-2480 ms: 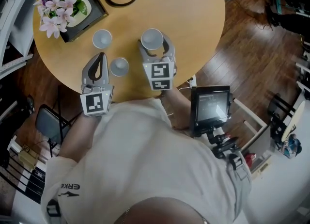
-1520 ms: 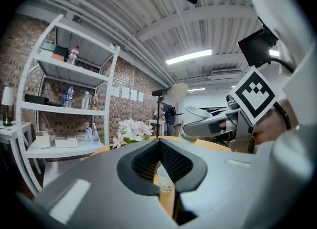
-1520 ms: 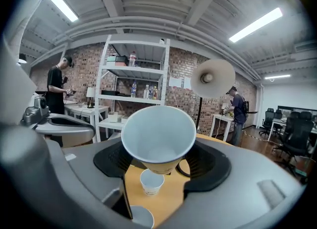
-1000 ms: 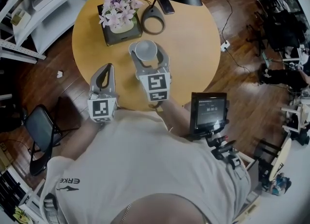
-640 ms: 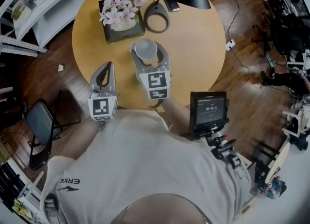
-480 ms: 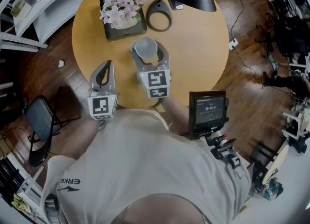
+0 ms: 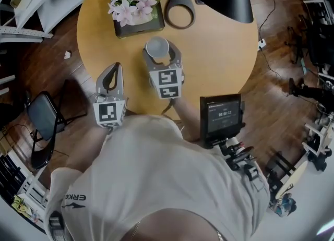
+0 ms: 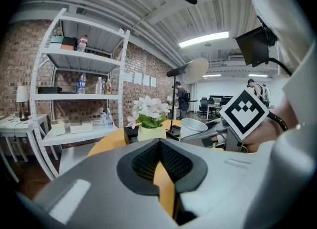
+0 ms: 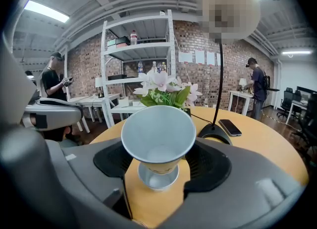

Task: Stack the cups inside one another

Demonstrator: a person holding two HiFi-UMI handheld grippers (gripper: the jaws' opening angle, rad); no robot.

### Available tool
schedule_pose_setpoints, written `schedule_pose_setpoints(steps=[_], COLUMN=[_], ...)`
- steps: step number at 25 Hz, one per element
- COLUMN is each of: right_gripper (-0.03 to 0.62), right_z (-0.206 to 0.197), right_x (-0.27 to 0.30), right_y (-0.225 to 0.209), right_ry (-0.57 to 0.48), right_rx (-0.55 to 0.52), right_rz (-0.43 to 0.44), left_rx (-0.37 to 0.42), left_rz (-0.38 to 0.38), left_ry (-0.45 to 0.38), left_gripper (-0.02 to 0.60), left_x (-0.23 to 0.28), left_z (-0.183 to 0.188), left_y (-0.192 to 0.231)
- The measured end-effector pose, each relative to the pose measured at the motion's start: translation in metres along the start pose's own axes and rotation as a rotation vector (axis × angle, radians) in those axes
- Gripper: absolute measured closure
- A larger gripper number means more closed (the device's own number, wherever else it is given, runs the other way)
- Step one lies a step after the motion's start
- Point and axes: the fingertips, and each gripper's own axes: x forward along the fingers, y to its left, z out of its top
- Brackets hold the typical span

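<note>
- We find the right claw [image 7: 162, 52] clamped on the upper cup [image 9: 158, 134]. One jaw lies on each side of the cup wall, and the mouth faces up.
- The lower cup [image 9: 157, 177] stands mouth-up on the tabletop [image 7: 219, 62], straight beneath the upper cup. In the right gripper view its rim shows just under the held cup's base.
- We judge the two long axes to be close to upright and nearly in line, so the coming move is a plain drop along that shared axis.
- We cannot tell whether the base of the upper cup has already entered the lower mouth or hangs just above it.
- Both cups sit between the tabletop's middle and its near edge, on the near side of the flower planter [image 7: 136, 5] and the lamp base [image 7: 180, 16].
- The left claw [image 8: 159, 146] has its jaws together and holds nothing. It stands to the left of the cups, over the near-left edge and apart from them.
- We judge the right hand to be the working hand, since it is the nearer one. Only these two cups are visible.
</note>
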Motion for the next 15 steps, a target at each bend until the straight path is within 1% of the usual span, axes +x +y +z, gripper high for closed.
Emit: schedule_pose_setpoints(steps=[6,15], right_gripper=[0.258,0.249], right_z=[-0.017,-0.038], right_x=[0.012,0.02], right_y=[0.001,0.002], right_ry=[0.051,0.128], right_rx=[0.013,0.022], right_rz=[0.022,0.036], left_rx=[0.011,0.008], left_rz=[0.005,0.005], left_ry=[0.041,0.058], left_gripper=[0.58,0.58], left_x=[0.004,0.005], left_z=[-0.009,-0.012], left_y=[0.003,0.003])
